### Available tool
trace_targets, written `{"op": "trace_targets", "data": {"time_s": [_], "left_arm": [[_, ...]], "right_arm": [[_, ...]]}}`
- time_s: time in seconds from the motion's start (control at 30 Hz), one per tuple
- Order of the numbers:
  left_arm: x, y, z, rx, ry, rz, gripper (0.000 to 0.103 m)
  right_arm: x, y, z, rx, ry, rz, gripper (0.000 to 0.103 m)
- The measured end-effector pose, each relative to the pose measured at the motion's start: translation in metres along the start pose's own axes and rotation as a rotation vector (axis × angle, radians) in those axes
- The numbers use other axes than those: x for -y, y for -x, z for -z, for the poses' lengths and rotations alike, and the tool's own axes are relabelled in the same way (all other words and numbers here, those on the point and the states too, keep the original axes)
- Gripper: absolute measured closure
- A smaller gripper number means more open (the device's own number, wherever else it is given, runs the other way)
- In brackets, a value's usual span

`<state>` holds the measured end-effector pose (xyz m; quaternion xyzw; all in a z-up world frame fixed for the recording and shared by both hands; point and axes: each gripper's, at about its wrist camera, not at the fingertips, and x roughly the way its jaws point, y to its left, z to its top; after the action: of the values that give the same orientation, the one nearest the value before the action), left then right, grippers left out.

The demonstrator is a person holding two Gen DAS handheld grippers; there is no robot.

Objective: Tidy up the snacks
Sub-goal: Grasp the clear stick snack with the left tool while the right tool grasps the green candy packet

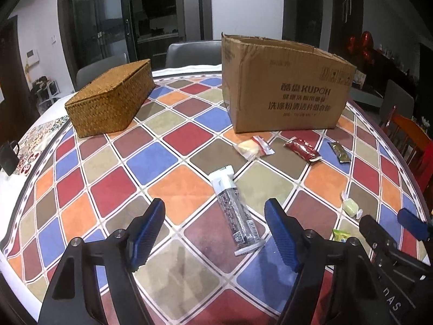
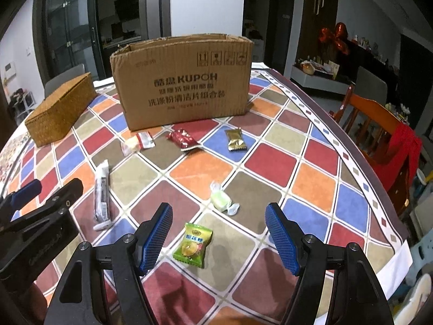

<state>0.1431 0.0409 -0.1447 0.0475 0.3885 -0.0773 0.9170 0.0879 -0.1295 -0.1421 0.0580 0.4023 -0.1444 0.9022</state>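
Several snacks lie loose on the checkered table. A long white-and-black bar point(image 1: 236, 211) lies between the fingers of my open, empty left gripper point(image 1: 215, 211); it also shows in the right wrist view point(image 2: 101, 197). A green candy packet point(image 2: 192, 244) lies between the fingers of my open, empty right gripper point(image 2: 219, 216). A pale green wrapped candy point(image 2: 223, 199) lies just beyond it. A red-white packet point(image 2: 138, 142), a red packet point(image 2: 182, 138) and a gold packet point(image 2: 236, 139) lie in front of the open cardboard box point(image 2: 184, 81). A woven basket point(image 1: 111, 96) stands at the left.
The table's right edge point(image 2: 379, 189) curves away with an orange wooden chair point(image 2: 379, 124) beside it. Grey chairs point(image 1: 189, 52) stand behind the table. A dark mug point(image 1: 9, 157) sits at the far left edge. The other gripper point(image 1: 400, 233) shows at the lower right.
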Motion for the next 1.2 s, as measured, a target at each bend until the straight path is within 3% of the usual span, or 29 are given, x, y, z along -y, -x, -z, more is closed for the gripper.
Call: {"op": "trace_targets", "data": {"time_s": [0.47, 0.67, 1.2], "left_arm": [[0.0, -0.02, 0.008, -0.033, 0.001, 0.006, 0.03], [0.002, -0.026, 0.009, -0.04, 0.0, 0.007, 0.035], [0.012, -0.048, 0.012, -0.083, 0.008, 0.017, 0.04]], "right_arm": [[-0.01, -0.02, 0.018, -0.062, -0.02, 0.007, 0.031], [-0.012, -0.026, 0.022, -0.086, -0.031, 0.006, 0.032], [-0.01, -0.042, 0.028, -0.136, -0.05, -0.004, 0.052]]}}
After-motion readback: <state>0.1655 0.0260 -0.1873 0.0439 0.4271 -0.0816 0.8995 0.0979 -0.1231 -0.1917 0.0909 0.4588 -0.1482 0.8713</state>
